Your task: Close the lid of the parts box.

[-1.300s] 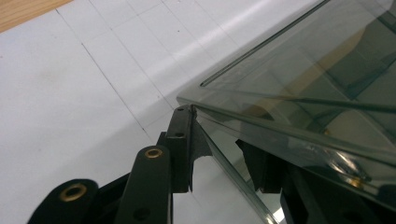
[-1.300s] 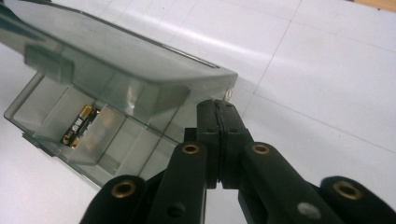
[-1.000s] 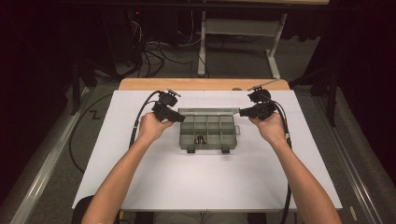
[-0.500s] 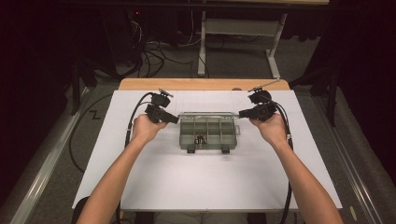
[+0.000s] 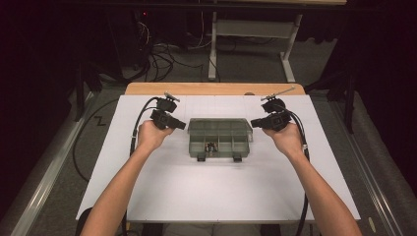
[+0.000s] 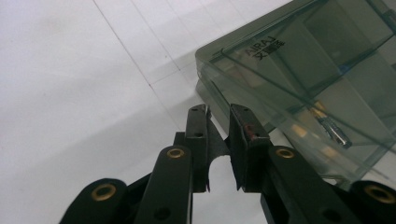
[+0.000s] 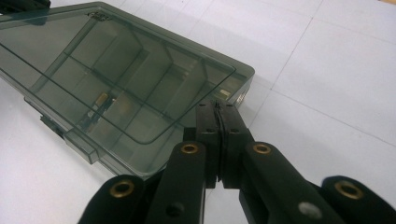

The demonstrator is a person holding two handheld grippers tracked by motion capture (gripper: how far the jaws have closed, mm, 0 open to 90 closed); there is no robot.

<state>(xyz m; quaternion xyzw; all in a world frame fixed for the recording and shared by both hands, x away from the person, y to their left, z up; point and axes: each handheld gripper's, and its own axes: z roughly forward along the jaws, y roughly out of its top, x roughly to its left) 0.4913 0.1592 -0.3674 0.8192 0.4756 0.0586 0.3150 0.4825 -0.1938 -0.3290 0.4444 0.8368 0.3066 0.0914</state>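
Since the earlier frames, the left gripper (image 5: 180, 125) has drawn back from the left end of the smoky plastic organizer box (image 5: 220, 136), and its jaws have just been closing with nothing between them; the right gripper (image 5: 255, 123) has kept its place at the box's right end.

From the high view, the box lies flat on the white table (image 5: 216, 196), near its middle, with its 2 dark latches (image 5: 200, 158) facing the person. Each gripper points inward at one end of the box, the left one just beside the left end, the right one at the right end. A small dark item (image 5: 211, 146) lies in one front compartment; what it is cannot be made out from here.

From the left gripper view, the 2 jaws stand narrow, a slim gap between them and nothing gripped. Their tips sit just short of the box's corner (image 6: 299, 84), whose clear lid bears printed lettering (image 6: 265, 47). A small metal piece (image 6: 334, 130) shows through the lid.

From the right gripper view, the 2 jaws are pressed together, empty, their tips at the box's corner (image 7: 140, 79); whether they touch it is hard to tell.
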